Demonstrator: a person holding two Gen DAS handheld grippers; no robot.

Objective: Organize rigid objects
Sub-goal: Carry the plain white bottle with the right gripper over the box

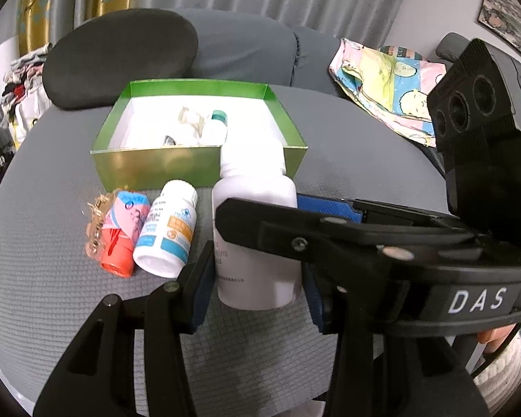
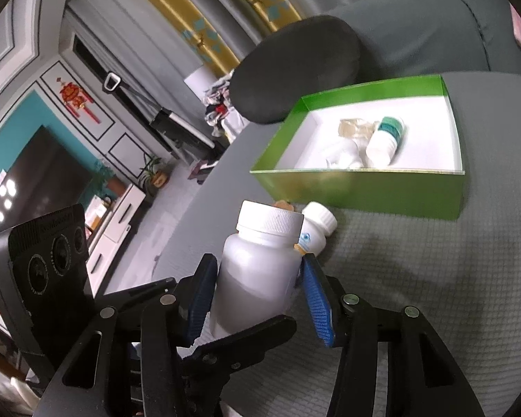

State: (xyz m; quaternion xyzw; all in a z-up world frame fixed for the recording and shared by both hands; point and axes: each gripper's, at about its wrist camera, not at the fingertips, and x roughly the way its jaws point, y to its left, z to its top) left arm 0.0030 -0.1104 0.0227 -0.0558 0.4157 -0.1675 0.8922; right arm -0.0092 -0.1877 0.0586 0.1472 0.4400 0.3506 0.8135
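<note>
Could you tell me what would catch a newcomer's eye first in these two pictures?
First, the large white bottle in the foreground, gripped from two sides at once by the left hand-held gripper and the right hand-held gripper. Just behind it on the grey mat sits the open green box, already holding a green-capped bottle. Left of the held bottle lie a smaller labelled bottle and a pink-and-orange packet.

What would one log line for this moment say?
held: large white bottle | by: left hand-held gripper, right hand-held gripper | goal: green box | loose: small white bottle, orange tube
</note>
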